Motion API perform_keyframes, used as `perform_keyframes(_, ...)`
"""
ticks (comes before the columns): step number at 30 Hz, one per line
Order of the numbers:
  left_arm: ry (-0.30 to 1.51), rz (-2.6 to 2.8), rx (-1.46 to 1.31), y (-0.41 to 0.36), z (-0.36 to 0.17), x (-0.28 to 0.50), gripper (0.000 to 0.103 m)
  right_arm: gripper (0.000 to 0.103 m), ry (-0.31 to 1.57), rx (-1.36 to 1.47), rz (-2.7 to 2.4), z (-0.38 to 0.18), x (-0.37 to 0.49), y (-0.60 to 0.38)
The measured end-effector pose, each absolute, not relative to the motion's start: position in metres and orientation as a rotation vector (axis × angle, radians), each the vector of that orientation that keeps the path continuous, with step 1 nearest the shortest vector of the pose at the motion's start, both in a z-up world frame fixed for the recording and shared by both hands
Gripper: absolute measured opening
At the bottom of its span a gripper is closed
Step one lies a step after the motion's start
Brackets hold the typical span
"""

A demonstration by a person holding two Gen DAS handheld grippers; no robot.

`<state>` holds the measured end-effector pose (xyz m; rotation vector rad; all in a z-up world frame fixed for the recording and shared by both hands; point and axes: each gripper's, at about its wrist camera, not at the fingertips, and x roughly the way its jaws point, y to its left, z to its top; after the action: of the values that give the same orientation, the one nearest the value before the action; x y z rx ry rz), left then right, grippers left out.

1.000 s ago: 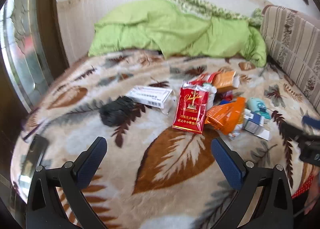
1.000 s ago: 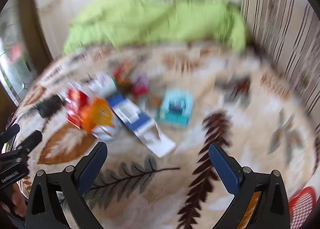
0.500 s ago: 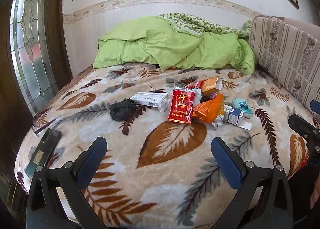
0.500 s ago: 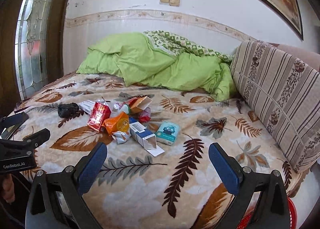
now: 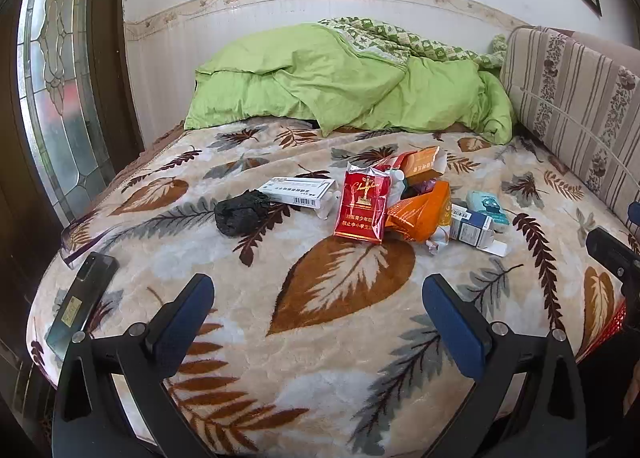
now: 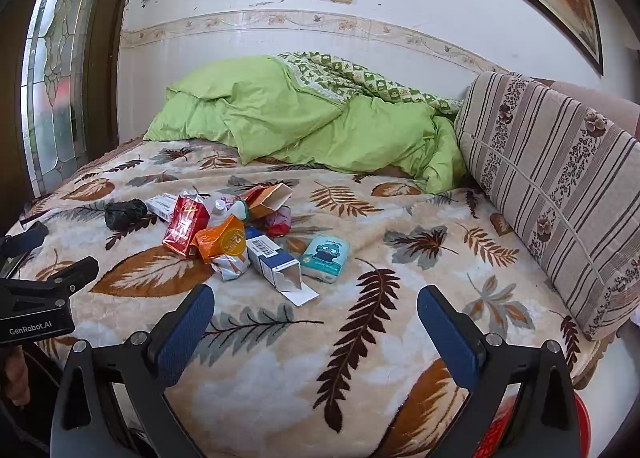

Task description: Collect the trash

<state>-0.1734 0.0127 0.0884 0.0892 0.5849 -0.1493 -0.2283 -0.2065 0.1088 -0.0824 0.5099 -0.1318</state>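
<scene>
green duvet (image 5: 344,89), striped cushion (image 6: 552,177), phone (image 5: 82,302) on leaf-print blanket (image 5: 340,290)

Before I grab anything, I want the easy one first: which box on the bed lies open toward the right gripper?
The blue-and-white box: its end flap hangs open, mouth facing the right gripper. The orange box opens away; the white box looks shut.
</scene>
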Motion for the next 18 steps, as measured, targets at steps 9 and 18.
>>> perform_keyframes(9,0.584,-0.153,0.091,0.0142,0.0881,-0.1731,0.103,0.102,0.52,-0.092,-0.132,0.1096,-0.2286,-0.2073)
perform_keyframes(18,0.586,-0.151,0.088,0.0128,0.0876,-0.1732,0.103,0.102,0.529,-0.098,-0.128,0.1087,-0.2267,-0.2062)
